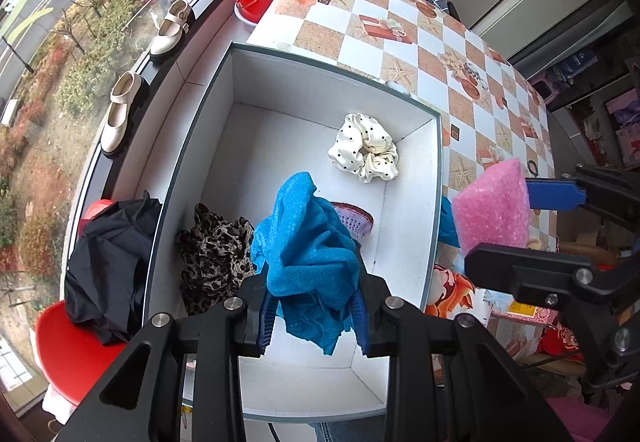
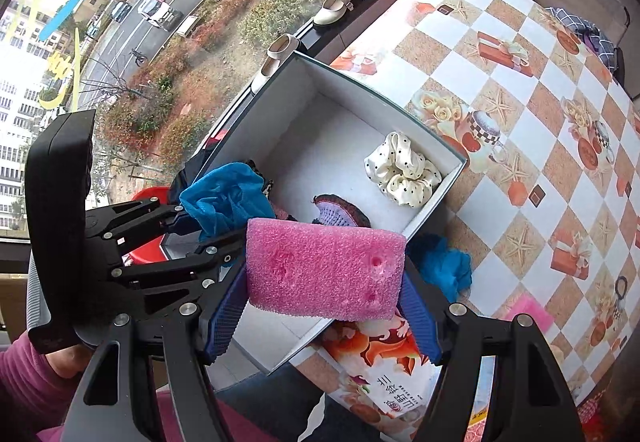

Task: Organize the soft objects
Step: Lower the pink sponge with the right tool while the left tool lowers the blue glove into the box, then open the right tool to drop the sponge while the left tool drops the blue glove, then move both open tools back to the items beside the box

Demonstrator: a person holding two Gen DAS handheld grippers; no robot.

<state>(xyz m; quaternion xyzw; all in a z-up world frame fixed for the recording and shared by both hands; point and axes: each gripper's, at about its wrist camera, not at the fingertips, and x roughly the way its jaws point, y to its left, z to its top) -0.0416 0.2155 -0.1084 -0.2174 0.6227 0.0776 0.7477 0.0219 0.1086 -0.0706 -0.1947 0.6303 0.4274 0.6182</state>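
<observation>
Left hand-held gripper [image 1: 314,316] clamps blue cloth [image 1: 308,254], hiding knitted piece [image 1: 354,219]; right [image 2: 322,316] clamps sponge [image 2: 324,268].

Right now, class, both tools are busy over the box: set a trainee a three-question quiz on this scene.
1. True or false: the left tool grips a blue cloth.
2. What does the right tool hold?
A. pink sponge
B. spotted scrunchie
C. shoe
3. Fill in: the spotted scrunchie lies inside the white ____.

Key: 1 true; 2 A; 3 box.
</observation>
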